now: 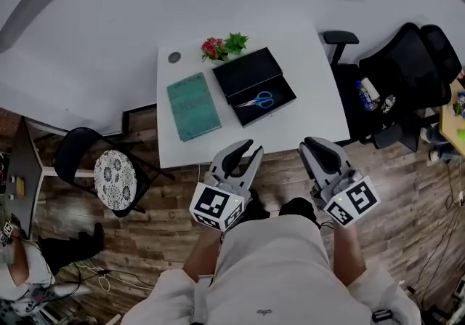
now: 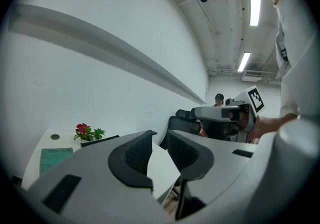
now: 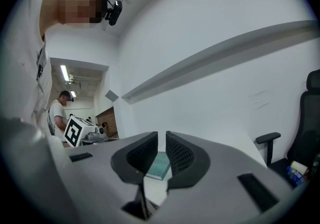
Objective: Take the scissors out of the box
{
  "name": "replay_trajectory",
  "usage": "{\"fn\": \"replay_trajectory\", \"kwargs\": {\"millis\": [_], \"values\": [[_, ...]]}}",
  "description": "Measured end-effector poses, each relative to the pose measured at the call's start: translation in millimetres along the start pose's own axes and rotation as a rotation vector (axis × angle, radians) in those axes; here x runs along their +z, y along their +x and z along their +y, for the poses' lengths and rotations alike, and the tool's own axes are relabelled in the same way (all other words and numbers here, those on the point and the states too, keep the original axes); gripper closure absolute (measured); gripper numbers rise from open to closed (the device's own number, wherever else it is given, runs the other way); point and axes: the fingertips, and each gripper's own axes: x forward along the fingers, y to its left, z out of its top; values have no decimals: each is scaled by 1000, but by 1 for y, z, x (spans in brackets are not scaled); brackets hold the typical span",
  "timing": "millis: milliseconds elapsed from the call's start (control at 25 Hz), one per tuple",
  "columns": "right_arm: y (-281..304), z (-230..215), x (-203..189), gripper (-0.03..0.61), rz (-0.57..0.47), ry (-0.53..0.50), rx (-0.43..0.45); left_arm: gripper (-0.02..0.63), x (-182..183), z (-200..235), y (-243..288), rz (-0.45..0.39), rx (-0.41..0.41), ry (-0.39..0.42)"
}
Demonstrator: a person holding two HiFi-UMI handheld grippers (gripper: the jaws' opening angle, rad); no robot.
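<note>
Blue-handled scissors [image 1: 256, 101] lie inside an open black box [image 1: 254, 86] on the white table [image 1: 305, 98]. Both grippers hover off the table's near edge, above the wooden floor, well short of the box. My left gripper [image 1: 251, 147] stands open with nothing between its jaws; in the left gripper view [image 2: 160, 135] only the table corner shows through the gap, and the box's edge [image 2: 100, 140] is far off to the left. My right gripper [image 1: 311, 143] has a narrow gap between its pads and holds nothing; the green book [image 3: 159, 167] shows through that gap [image 3: 161, 137].
A green book [image 1: 193, 106] lies left of the box, red flowers [image 1: 224, 46] behind it. A chair with a patterned cushion [image 1: 114, 179] stands left of the table, a black office chair [image 1: 407, 76] to its right. Another person stands in the background.
</note>
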Motion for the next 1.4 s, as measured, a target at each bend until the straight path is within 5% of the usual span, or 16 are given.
{"fn": "replay_trajectory", "kwargs": {"millis": [600, 1400], "values": [[22, -36, -15, 465, 39, 46, -101, 500, -13, 24, 38, 76, -90, -11], [69, -130, 23, 462, 13, 44, 31, 500, 19, 54, 128, 148, 25, 61]]}}
